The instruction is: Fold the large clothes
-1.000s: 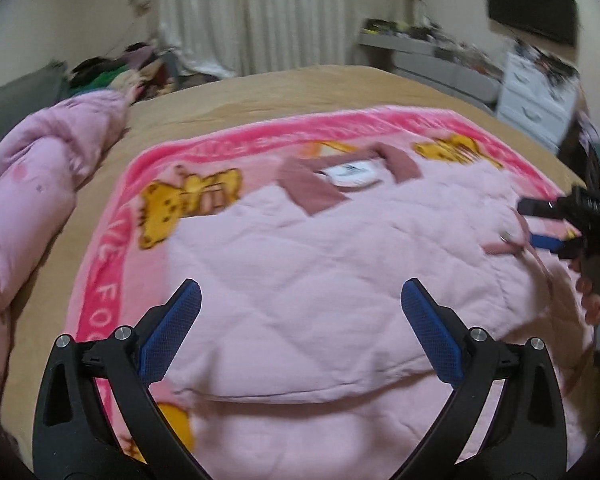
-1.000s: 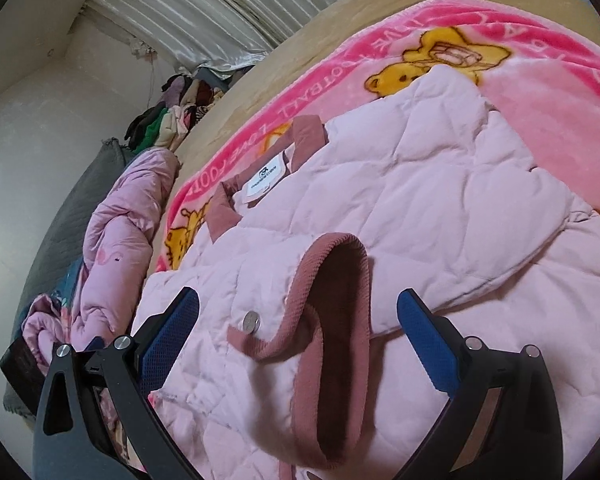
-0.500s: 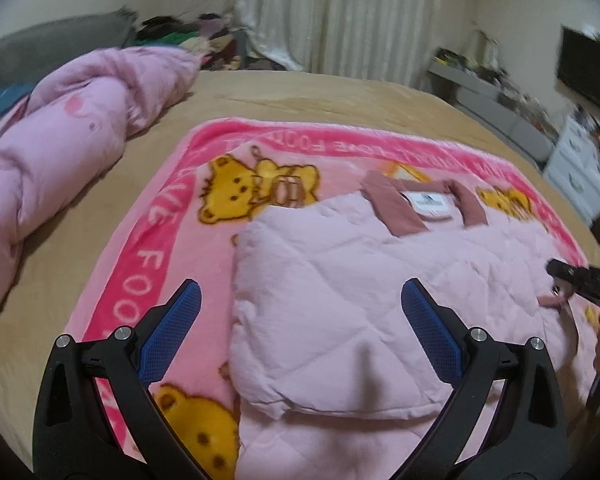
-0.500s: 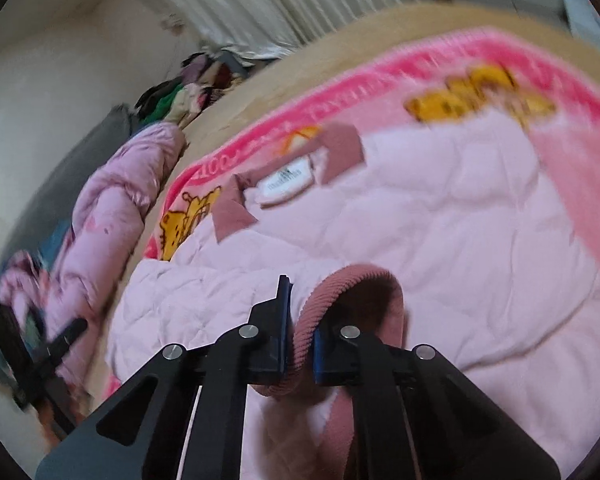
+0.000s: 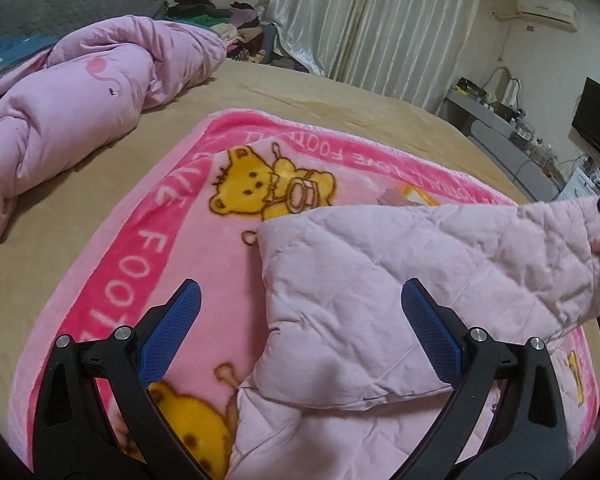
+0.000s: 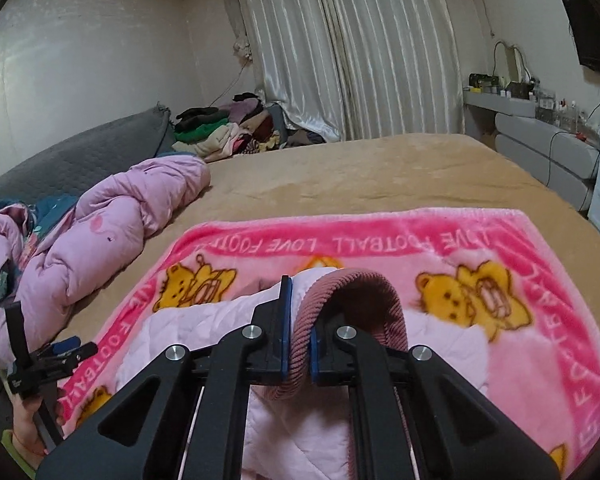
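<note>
The quilted jacket [image 5: 400, 280] is showing pale pink, its ribbed cuff [image 6: 352, 300] dusty rose. The blanket [image 5: 148, 248] is wearing hot pink borders with white lettering and yellow bears. The bed [image 6: 360, 176] is looking tan.

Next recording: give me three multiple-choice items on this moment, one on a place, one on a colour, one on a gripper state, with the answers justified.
1. The pale pink quilted jacket lies on:
A. the bright pink teddy-bear blanket
B. a bare floor
C. a wooden chair

2. The ribbed knit cuff is coloured:
A. green
B. dusty rose
C. white

3. The right gripper is:
A. wide open
B. out of view
C. shut on the cuff

Answers: 1 A, blanket border shows around the jacket. 2 B, the ribbing is dusty rose. 3 C, both pads press the cuff, while the left gripper is open.
</note>
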{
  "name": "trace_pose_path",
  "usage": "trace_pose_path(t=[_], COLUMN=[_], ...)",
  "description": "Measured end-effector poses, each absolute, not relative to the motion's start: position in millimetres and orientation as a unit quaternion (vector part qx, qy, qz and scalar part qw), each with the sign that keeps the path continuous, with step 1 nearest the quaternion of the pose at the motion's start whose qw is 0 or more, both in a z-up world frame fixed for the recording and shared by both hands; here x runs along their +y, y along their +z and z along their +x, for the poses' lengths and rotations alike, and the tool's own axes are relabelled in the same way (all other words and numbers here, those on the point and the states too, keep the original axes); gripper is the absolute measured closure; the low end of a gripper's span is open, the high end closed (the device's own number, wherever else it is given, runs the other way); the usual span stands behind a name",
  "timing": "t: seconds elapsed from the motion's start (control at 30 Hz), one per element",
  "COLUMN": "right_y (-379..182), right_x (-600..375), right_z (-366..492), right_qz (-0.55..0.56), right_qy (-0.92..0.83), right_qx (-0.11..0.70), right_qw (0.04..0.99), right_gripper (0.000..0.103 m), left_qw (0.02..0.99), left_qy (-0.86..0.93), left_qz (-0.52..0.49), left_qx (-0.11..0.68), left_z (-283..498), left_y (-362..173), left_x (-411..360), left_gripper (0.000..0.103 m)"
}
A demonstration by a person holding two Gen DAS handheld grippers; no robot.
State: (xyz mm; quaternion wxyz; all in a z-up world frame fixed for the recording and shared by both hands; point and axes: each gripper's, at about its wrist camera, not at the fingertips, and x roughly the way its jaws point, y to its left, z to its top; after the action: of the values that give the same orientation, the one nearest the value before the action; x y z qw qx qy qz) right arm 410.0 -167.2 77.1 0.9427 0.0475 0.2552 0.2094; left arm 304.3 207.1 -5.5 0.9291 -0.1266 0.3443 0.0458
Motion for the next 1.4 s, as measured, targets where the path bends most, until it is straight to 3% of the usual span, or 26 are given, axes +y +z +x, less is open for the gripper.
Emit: trace_pose_path(t=[0.77, 0.9, 0.93, 1.0, 1.4], right_y=[16.3, 6.8, 3.2, -0.6, 6.9], right_x=[-186.3, -185.7, -185.8, -187.2, -155.6], right_z=[435.7, 439.3, 440.3, 439.0, 398.5], right_qz=[0.065, 0.065, 0.063, 0.063, -0.002], right_qy=[0.163, 0.156, 0.151, 0.143, 0.127], right_qx=[0.315, 0.329, 0.335, 0.343, 0.285], right_qw=[0.933, 0.929, 0.928, 0.926, 0.95], right_gripper=[0.096, 0.095, 0.093, 0.072, 0.046], left_qw=[0.925, 0.917, 0.914, 0.911, 0.898], left_qy=[-0.011, -0.029, -0.031, -0.027, -0.026], left_qz=[-0.073, -0.057, -0.049, -0.033, -0.029], left_qx=[0.373, 0.394, 0.402, 0.409, 0.439], left_z=[326.1, 331.1, 332.8, 334.5, 336.2], left_y=[-36.8, -47.7, -51.9, -58.1, -73.6], left_x=[151.7, 140.3, 136.4, 130.7, 127.2], left_gripper=[0.01, 0.024, 0.027, 0.028, 0.028])
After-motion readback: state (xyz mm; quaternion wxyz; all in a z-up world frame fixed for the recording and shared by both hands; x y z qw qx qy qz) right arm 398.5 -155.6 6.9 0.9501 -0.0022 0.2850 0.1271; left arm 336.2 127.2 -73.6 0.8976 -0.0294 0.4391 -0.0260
